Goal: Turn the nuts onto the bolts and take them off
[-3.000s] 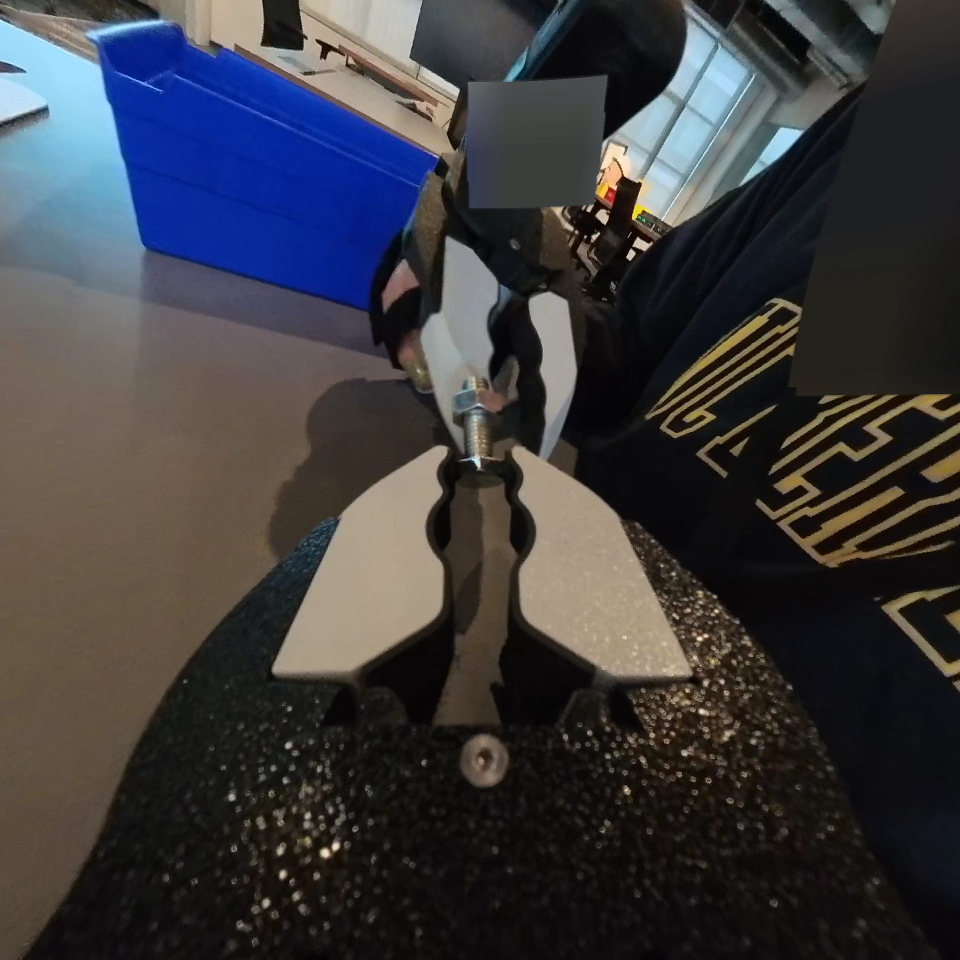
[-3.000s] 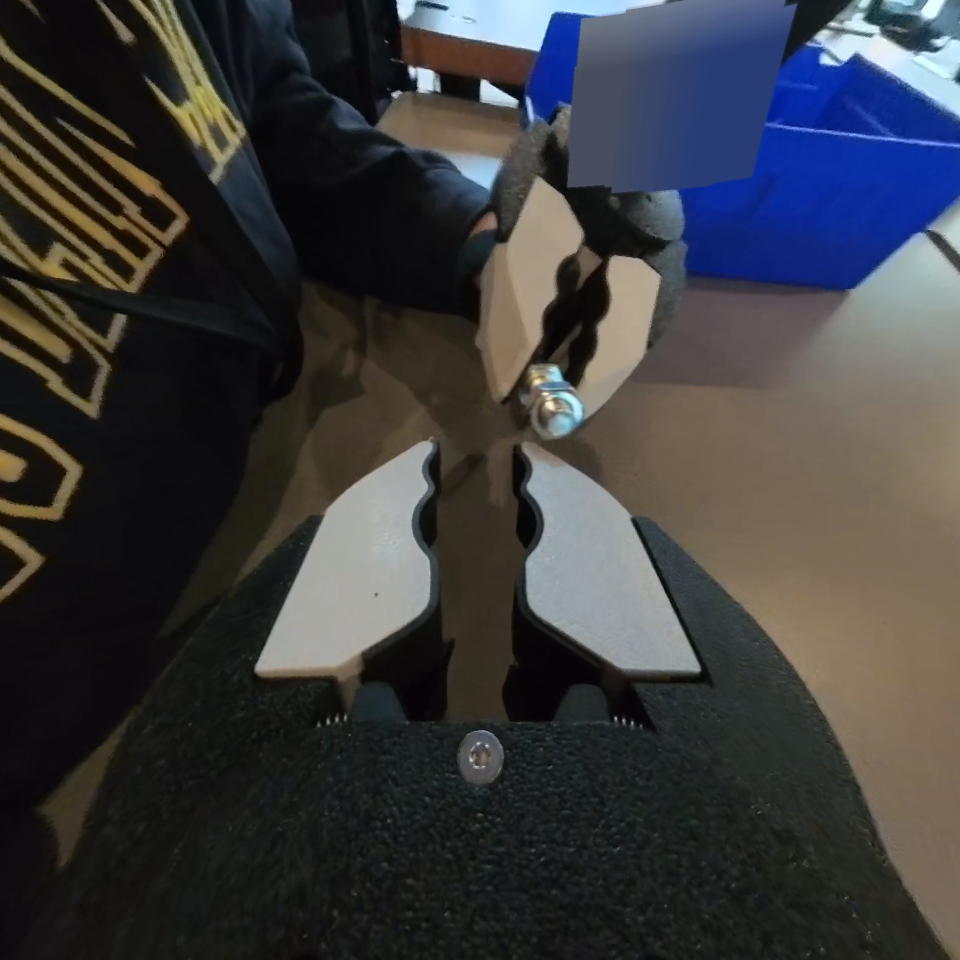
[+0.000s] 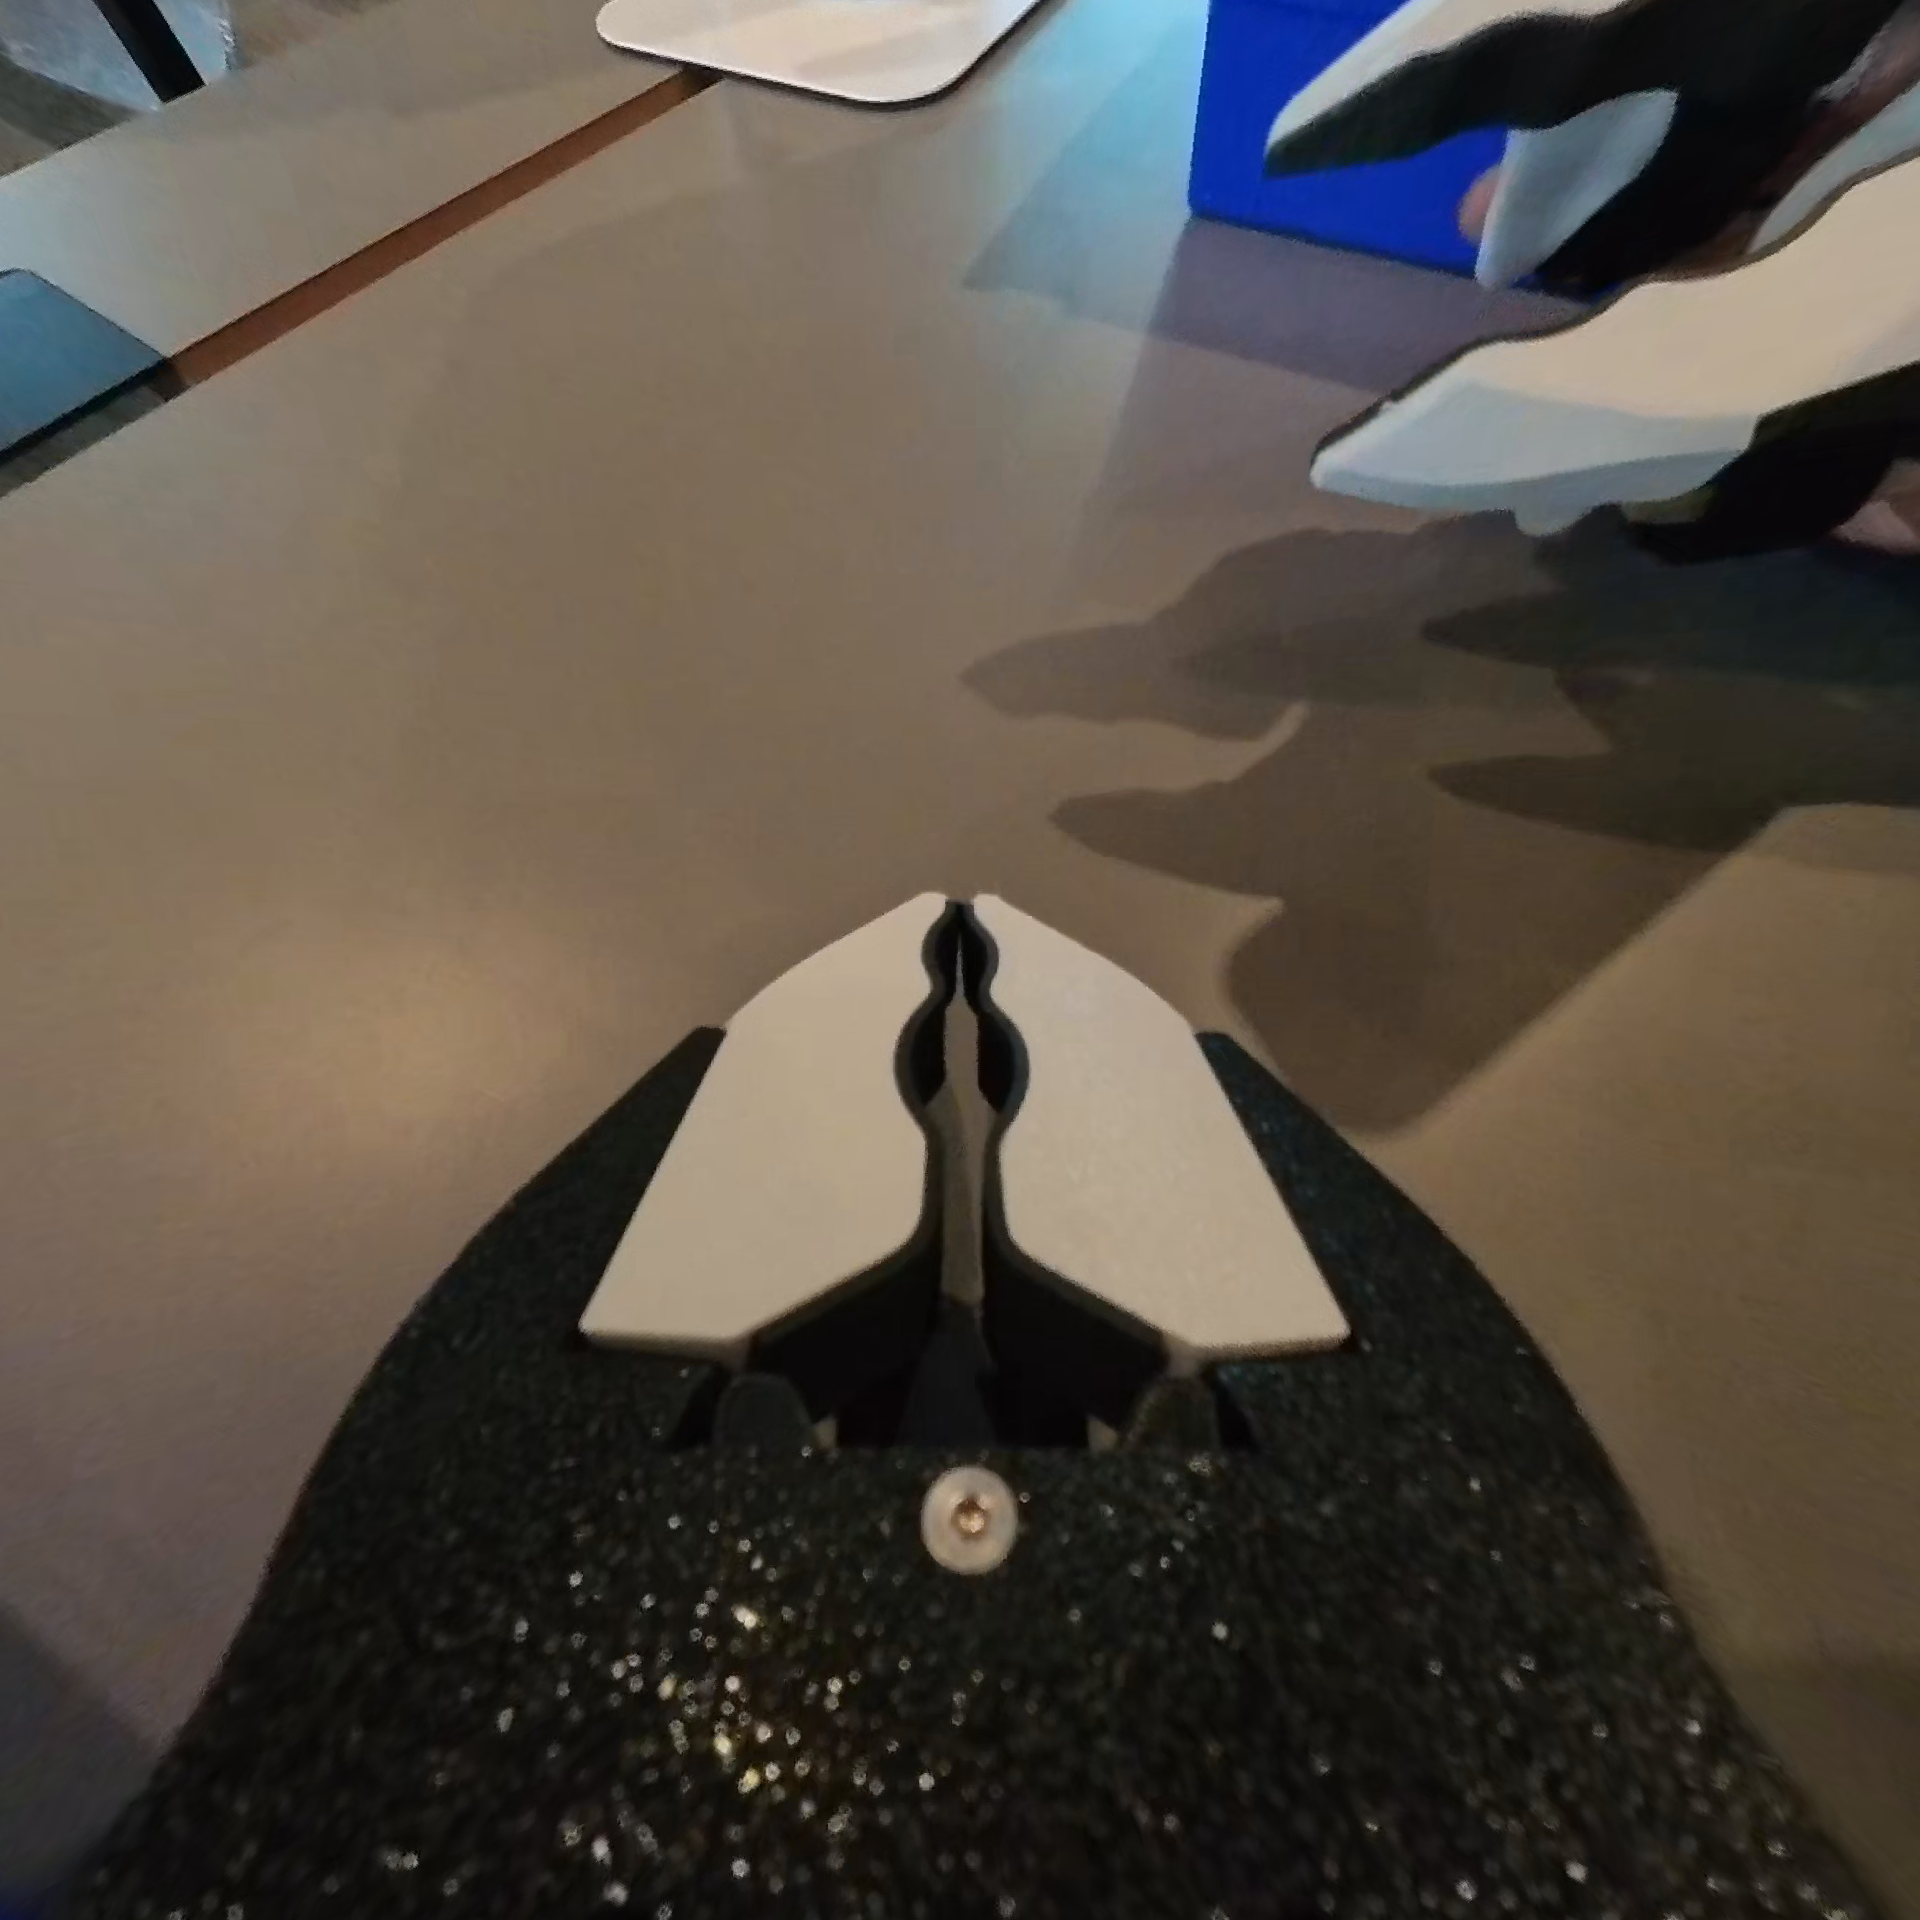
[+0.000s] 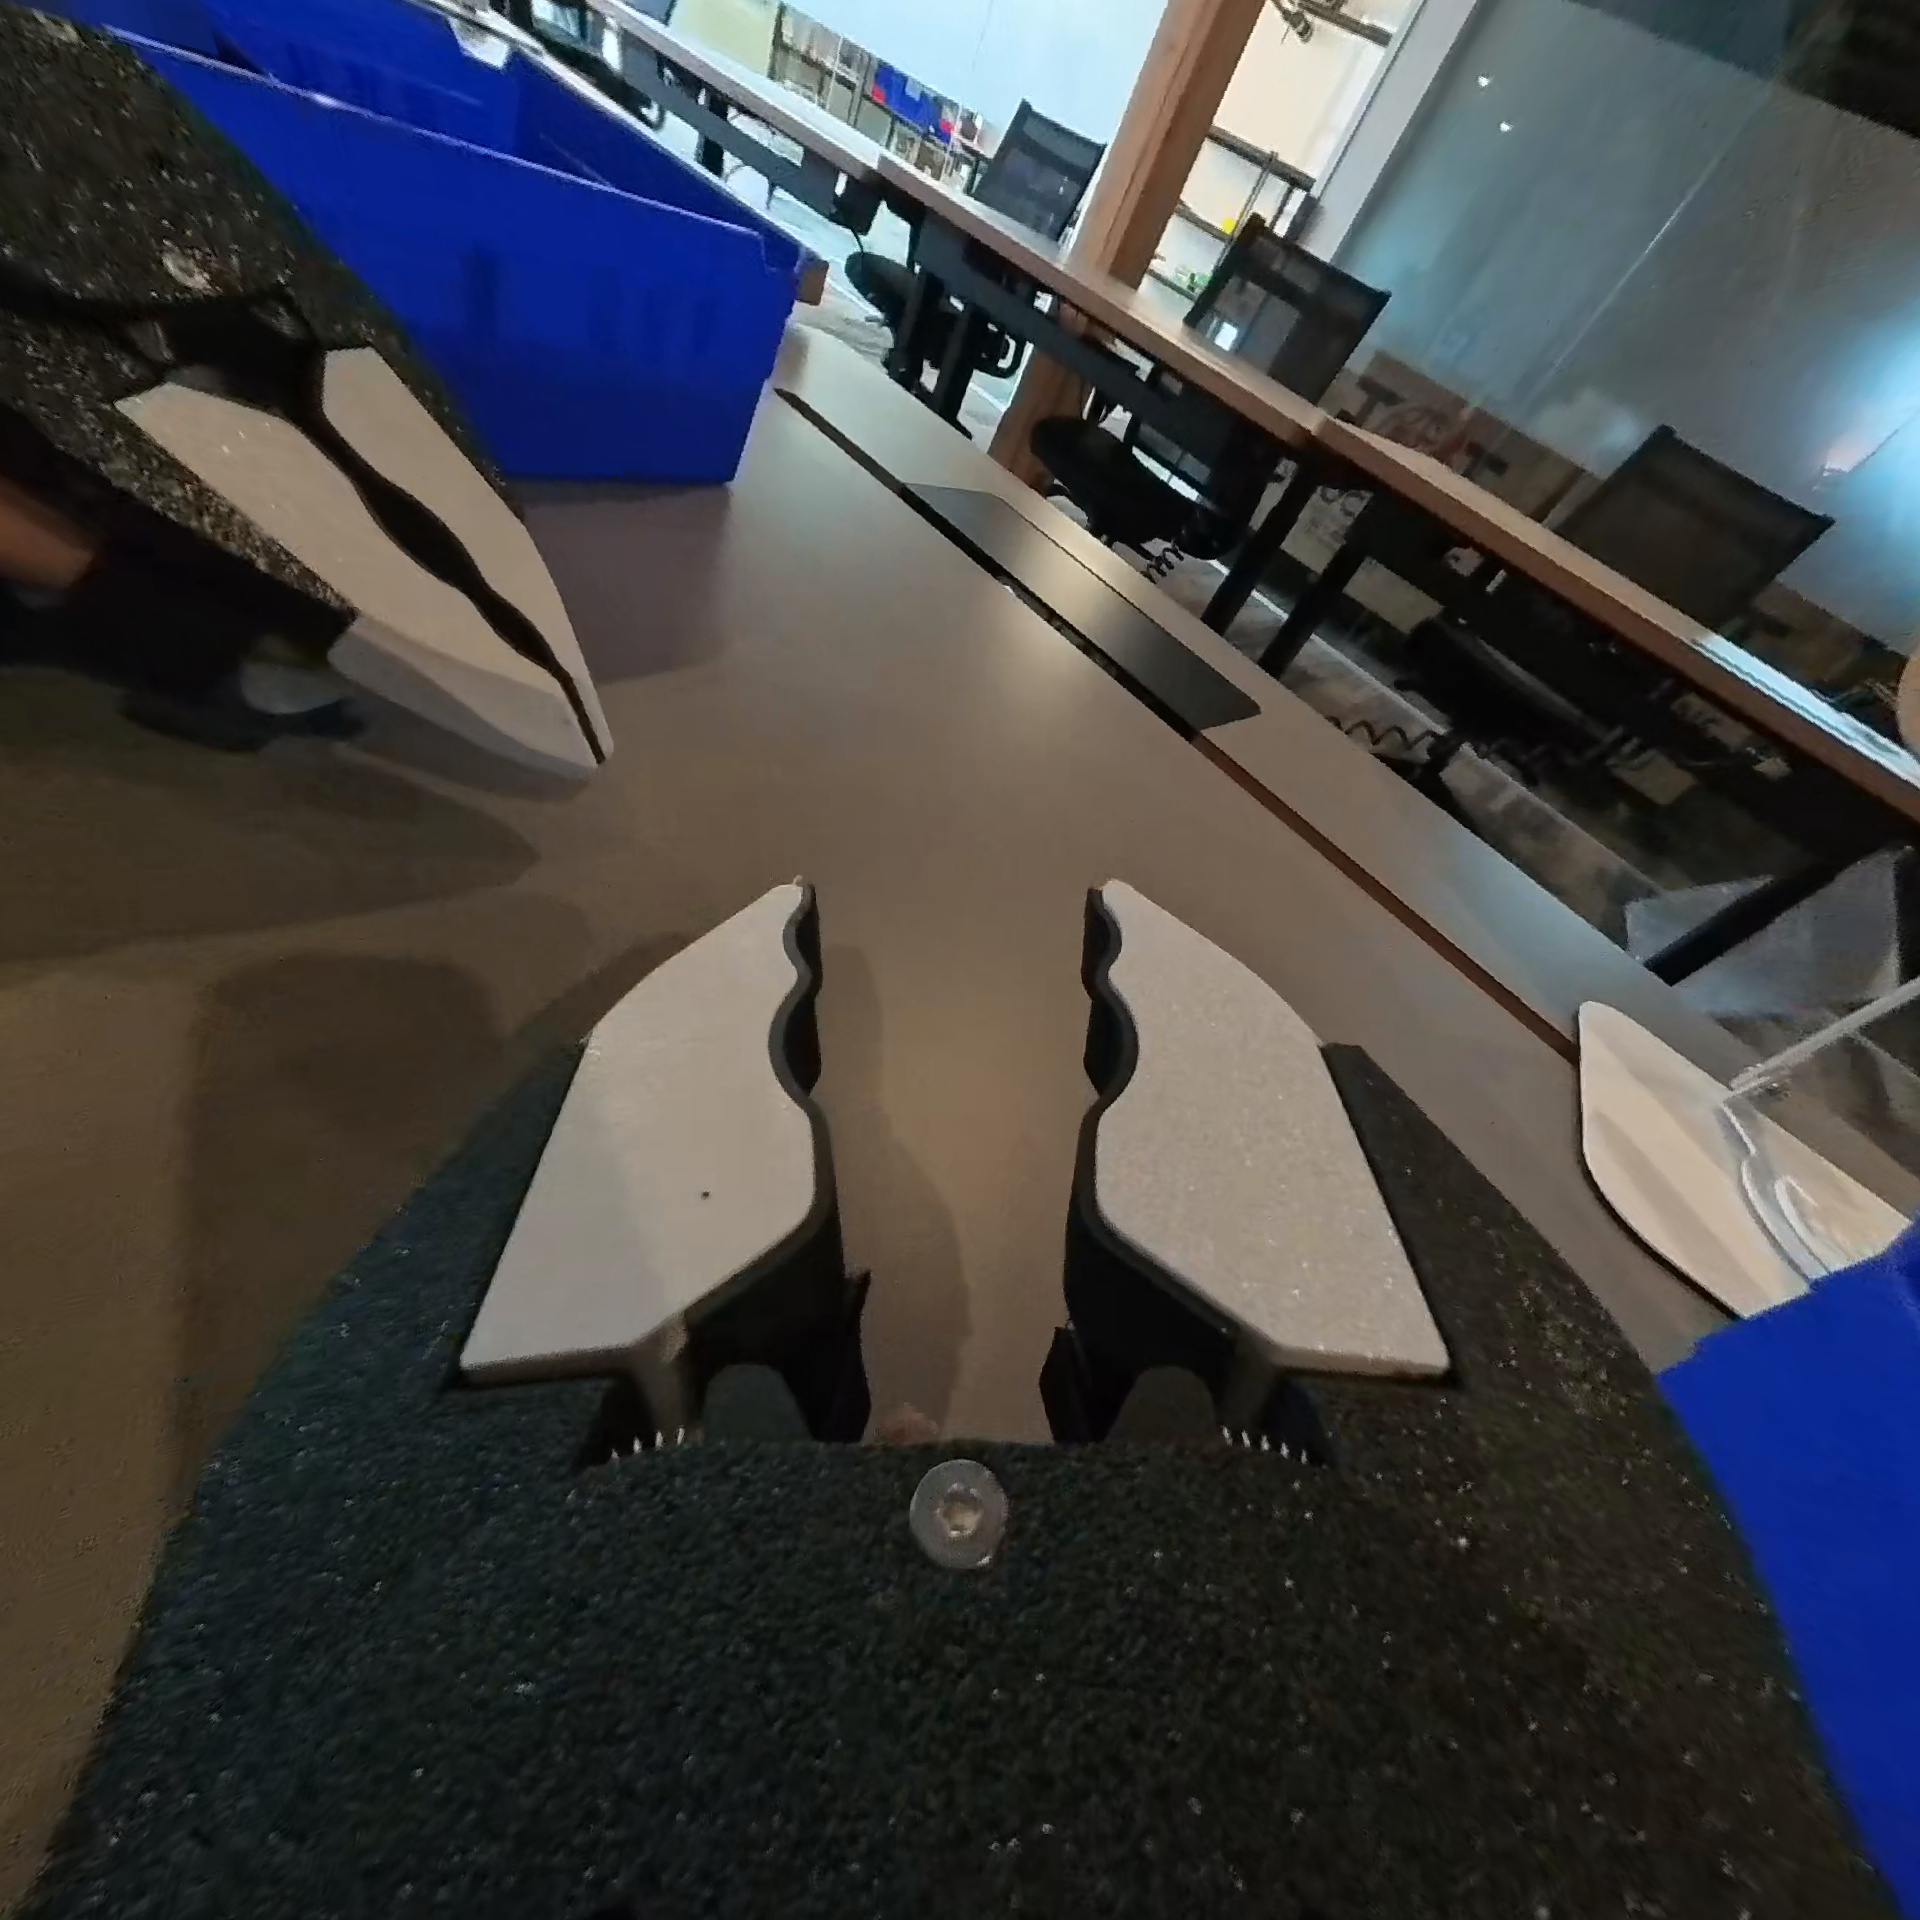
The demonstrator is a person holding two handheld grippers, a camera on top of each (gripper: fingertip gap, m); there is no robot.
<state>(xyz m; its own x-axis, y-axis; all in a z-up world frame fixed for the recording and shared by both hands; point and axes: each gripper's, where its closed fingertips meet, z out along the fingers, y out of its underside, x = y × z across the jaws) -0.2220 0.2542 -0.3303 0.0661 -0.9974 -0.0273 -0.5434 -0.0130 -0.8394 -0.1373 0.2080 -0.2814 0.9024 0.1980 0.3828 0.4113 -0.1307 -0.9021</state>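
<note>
No bolt or nut shows in either view. My left gripper is shut with nothing between its fingers and points low across the brown table. It also shows in the right wrist view at the left, tips together just above the table. My right gripper is open and empty over the table. It also shows in the left wrist view at the upper right, jaws wide apart.
A blue bin stands at the back of the table and shows in the left wrist view behind the right gripper. A white mat with a clear plastic piece lies at the right, beside a blue edge. Desks and chairs stand beyond.
The bolt with its nut, held in my left gripper before, is out of view. The left gripper has shut empty, the right has opened wider, and both now point across the table.
</note>
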